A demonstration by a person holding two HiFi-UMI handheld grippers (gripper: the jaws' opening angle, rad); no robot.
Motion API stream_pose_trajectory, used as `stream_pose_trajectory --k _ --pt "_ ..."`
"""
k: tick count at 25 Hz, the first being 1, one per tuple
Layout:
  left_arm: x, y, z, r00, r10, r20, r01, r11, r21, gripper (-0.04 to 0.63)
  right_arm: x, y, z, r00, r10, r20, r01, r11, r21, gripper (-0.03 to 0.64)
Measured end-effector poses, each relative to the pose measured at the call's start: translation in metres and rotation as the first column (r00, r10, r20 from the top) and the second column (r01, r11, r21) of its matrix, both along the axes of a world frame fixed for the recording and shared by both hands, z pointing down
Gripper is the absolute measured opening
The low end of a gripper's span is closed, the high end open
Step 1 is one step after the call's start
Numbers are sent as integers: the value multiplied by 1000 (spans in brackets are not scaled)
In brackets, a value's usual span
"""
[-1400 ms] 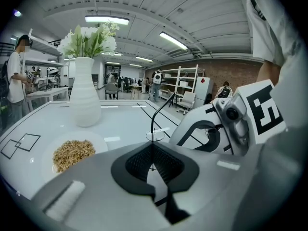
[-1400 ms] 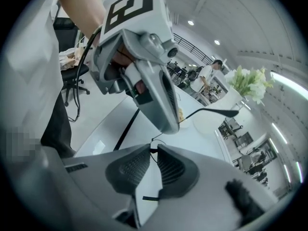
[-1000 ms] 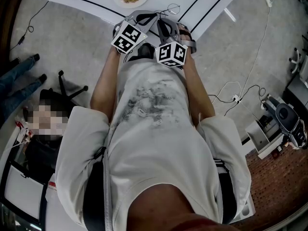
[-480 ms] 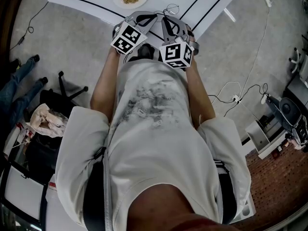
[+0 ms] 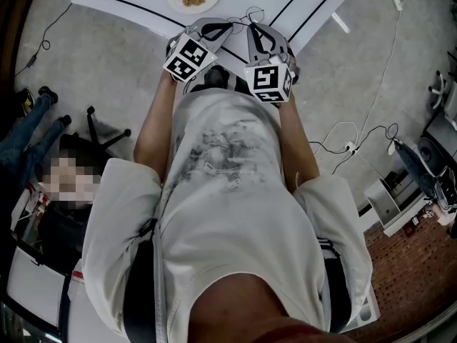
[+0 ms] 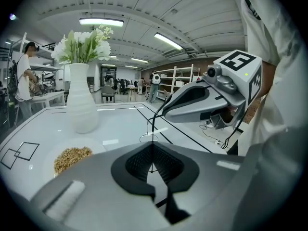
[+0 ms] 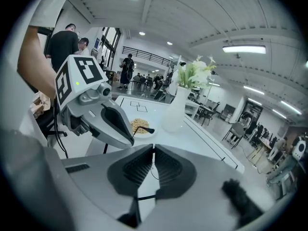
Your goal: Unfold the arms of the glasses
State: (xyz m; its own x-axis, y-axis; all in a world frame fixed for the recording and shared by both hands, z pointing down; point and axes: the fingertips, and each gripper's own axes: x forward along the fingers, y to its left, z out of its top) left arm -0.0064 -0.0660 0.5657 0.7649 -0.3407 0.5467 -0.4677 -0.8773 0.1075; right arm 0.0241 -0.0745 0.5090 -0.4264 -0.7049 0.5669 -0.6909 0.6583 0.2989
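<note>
— Beyond both pairs of jaws spreads a white desk (image 6: 120, 121) marked with black lines. A ribbed white vase of pale flowers (image 6: 82, 105) and a white plate of brown grain (image 6: 71, 159) stand well past the tips. Where are the specs?

— Up off it, strung between the two tools. The thin black wire-framed glasses (image 6: 148, 138) run from the left gripper (image 6: 153, 146), whose jaws are pressed together on the wire, across to the right gripper (image 7: 153, 149). Its jaws have just been closing and now pinch a strand of the same frame. Which part each one holds, I can't tell.

— How will they handle?

— Feather-light, I'd judge, and springy. Wire that thin bends easily, and a lens ring could warp. Smooth metal may also slide in the ribbed pads.

— So where to take hold?

— One pair of jaws on the front beside a hinge, the other on the arm just past that hinge. Swing it gently outward, without twisting.
</note>
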Motion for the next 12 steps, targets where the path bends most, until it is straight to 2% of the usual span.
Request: stream_pose_trajectory --k 12 --pt "-1 -2 -9 1000 30 -5 -30 999 12 9 21 -12 -14 993 94 66 -94 996 -6 23"
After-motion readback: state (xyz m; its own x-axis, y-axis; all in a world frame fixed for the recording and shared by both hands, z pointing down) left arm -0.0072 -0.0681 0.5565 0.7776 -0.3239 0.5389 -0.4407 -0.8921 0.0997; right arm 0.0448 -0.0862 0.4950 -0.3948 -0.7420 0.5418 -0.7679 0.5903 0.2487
